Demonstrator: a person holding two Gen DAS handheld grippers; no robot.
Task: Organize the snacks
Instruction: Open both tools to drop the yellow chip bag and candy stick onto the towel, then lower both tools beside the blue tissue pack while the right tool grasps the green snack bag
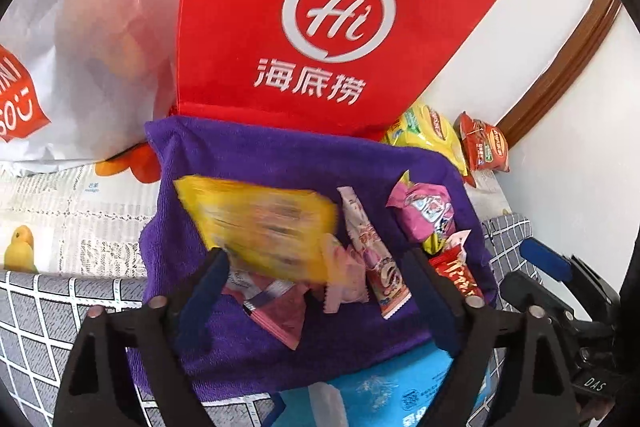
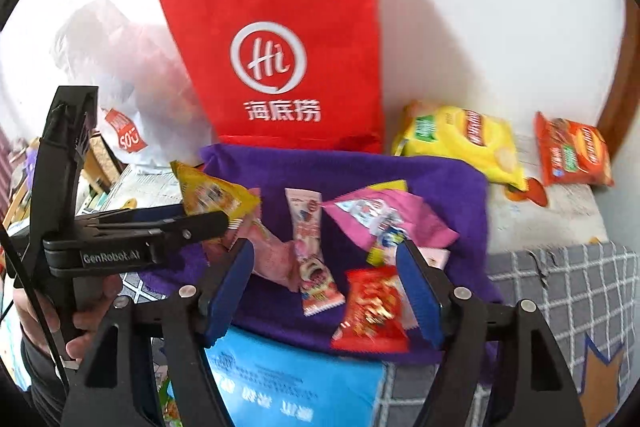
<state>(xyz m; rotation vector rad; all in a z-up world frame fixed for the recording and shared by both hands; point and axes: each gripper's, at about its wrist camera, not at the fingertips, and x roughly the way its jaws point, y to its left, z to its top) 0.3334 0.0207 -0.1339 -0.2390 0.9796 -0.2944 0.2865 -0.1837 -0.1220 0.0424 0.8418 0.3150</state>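
A purple towel [image 1: 280,155] lies in front of a red tote bag [image 1: 320,27], with several small snack packets on it. A blurred yellow packet [image 1: 256,227] hangs at the tip of one finger of my left gripper [image 1: 316,255], whose jaws stand wide open and do not pinch it. In the right wrist view this yellow packet [image 2: 216,199] sits just above the left gripper's fingers [image 2: 192,223]. My right gripper [image 2: 325,247] is open above the towel [image 2: 440,187], and a red packet [image 2: 372,311] lies loose below its pads. A pink packet [image 2: 384,215] and a long pink-white packet [image 2: 308,227] lie beyond.
A yellow chips bag [image 2: 460,143] and an orange-red chips bag [image 2: 572,155] lie at the back right by the wall. A white plastic bag [image 1: 72,47] stands left of the tote. A blue tissue pack [image 2: 288,379] lies at the towel's near edge. A hand [image 2: 40,307] holds the left gripper.
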